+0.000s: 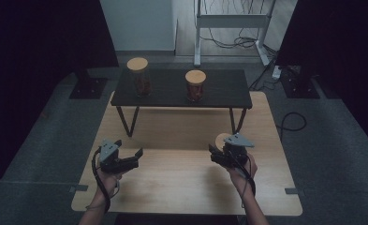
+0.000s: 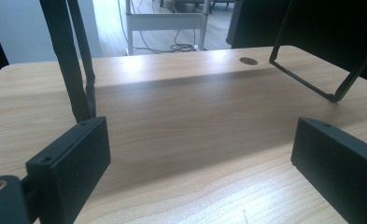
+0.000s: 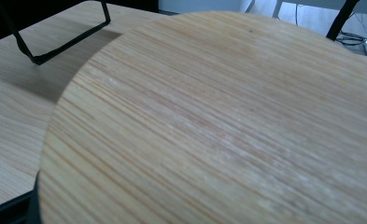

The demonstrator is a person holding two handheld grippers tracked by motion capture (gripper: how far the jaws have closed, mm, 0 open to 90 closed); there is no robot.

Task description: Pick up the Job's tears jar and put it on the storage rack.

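My right gripper (image 1: 219,151) hovers low over the light wooden table (image 1: 181,183), right of centre. It is shut around a thing topped by a round wooden lid (image 1: 222,138). Seen from the right gripper view, that lid (image 3: 218,121) lies close above the jaws, so whatever is under it is hidden; it looks like the jars farther back. My left gripper (image 1: 130,150) is held near the table's left side, open. Its two black fingers (image 2: 74,163) stand wide apart with bare tabletop between them.
A low black side table (image 1: 181,89) on thin metal legs (image 2: 74,60) stands across the far half of the table. It carries two glass jars with wooden lids, one at the left (image 1: 138,77) and one nearer the middle (image 1: 195,85). Cables lie on the floor beyond.
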